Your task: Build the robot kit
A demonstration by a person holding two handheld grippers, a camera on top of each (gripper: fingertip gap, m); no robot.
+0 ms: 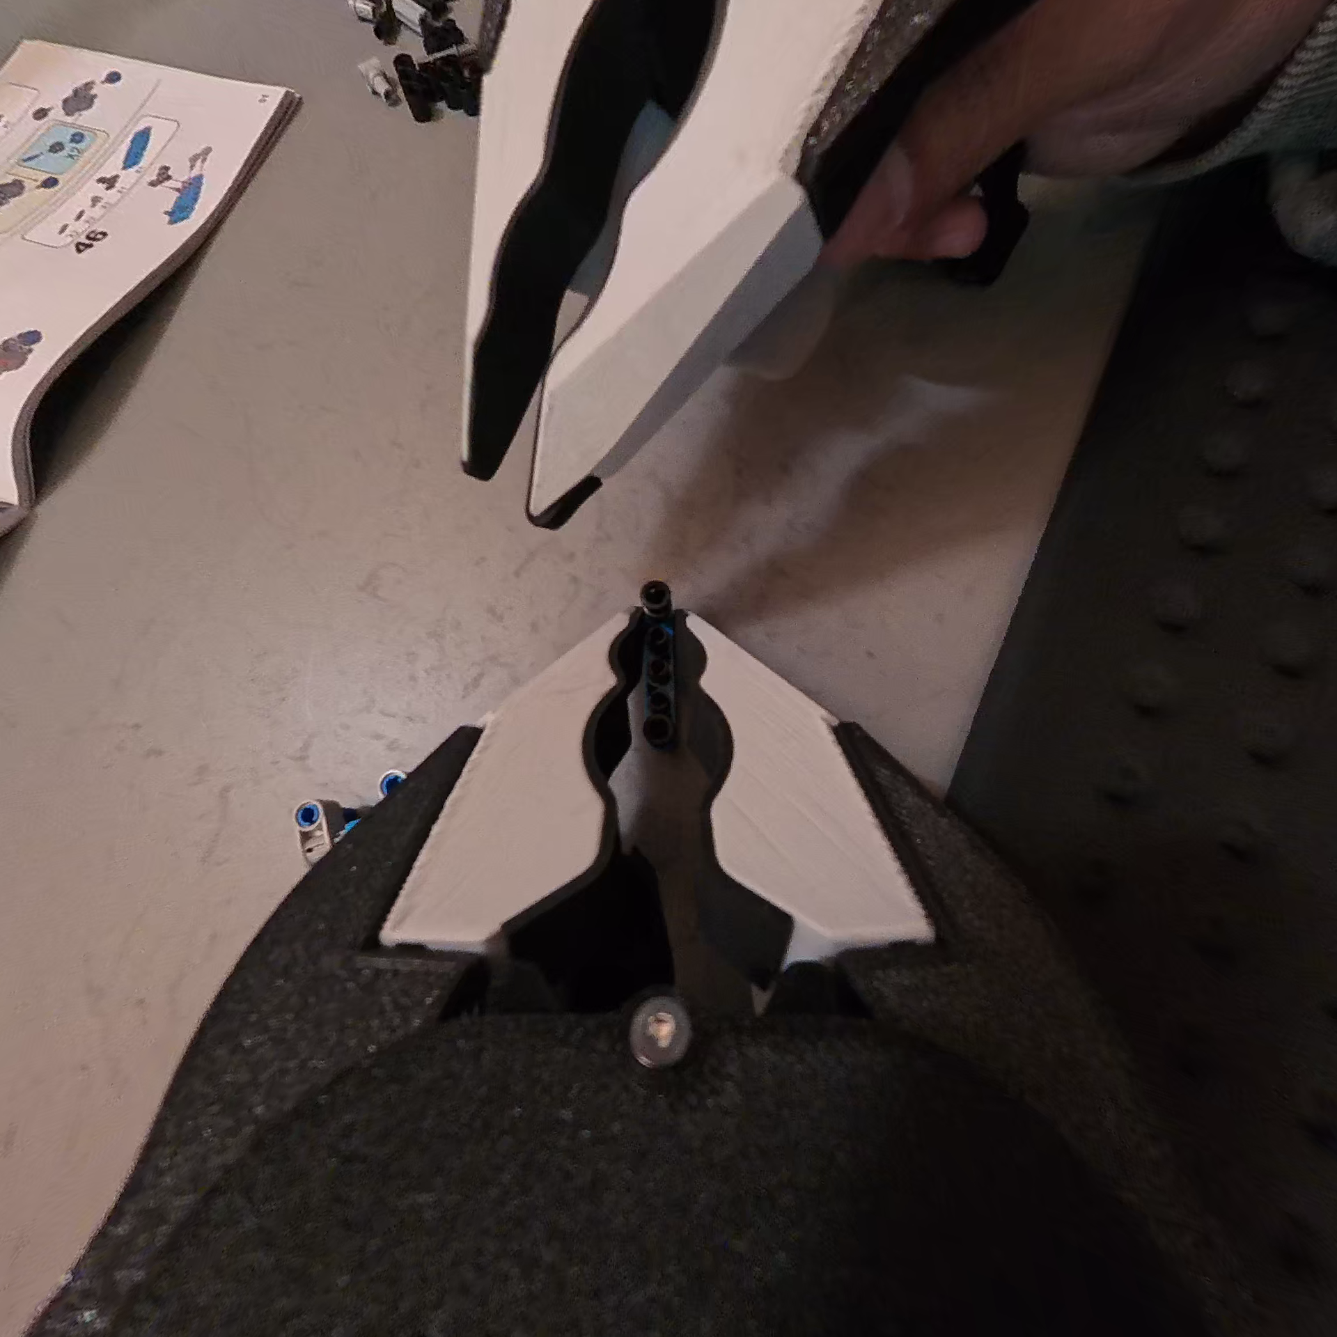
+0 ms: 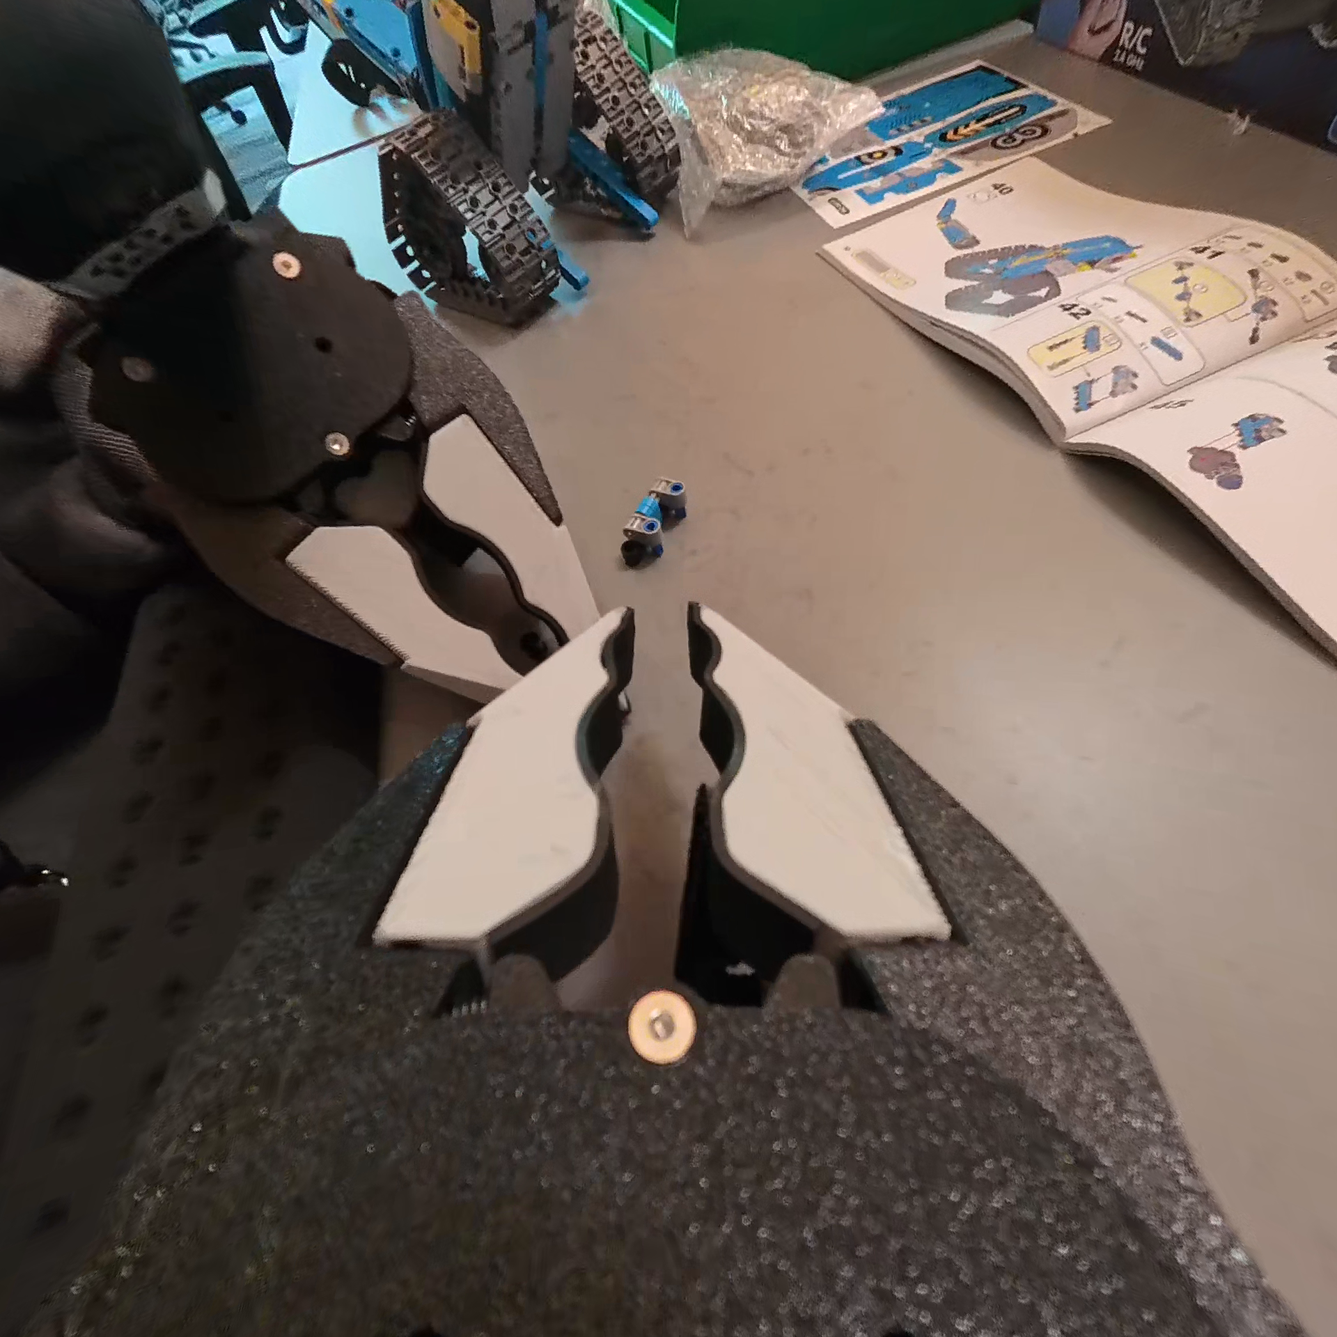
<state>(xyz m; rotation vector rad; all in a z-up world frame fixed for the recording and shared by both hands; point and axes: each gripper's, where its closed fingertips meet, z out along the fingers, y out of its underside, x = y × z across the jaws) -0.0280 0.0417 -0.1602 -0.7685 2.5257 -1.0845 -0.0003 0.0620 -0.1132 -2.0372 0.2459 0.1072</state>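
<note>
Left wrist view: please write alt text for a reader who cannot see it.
The left gripper is shut on a black beam with holes above a grey table. The right gripper hovers ahead, open; an instruction booklet lies far left.

The left gripper point(image 1: 657, 615) covers part of the small blue-and-grey pieces point(image 1: 329, 821), the open booklet point(image 1: 123, 217) and the tracked model point(image 2: 499, 145) run past the frame edges, and the dark parts heap point(image 1: 427, 69) is too small to identify.

A: How's the left gripper point(image 1: 657, 615)?
B: Its fingers are pinched tight together.
A: The right gripper point(image 2: 660, 606)?
B: Its jaws stand slightly apart, tips just beside the left's, a hand point(image 1: 1071, 130) gripping its handle.
</note>
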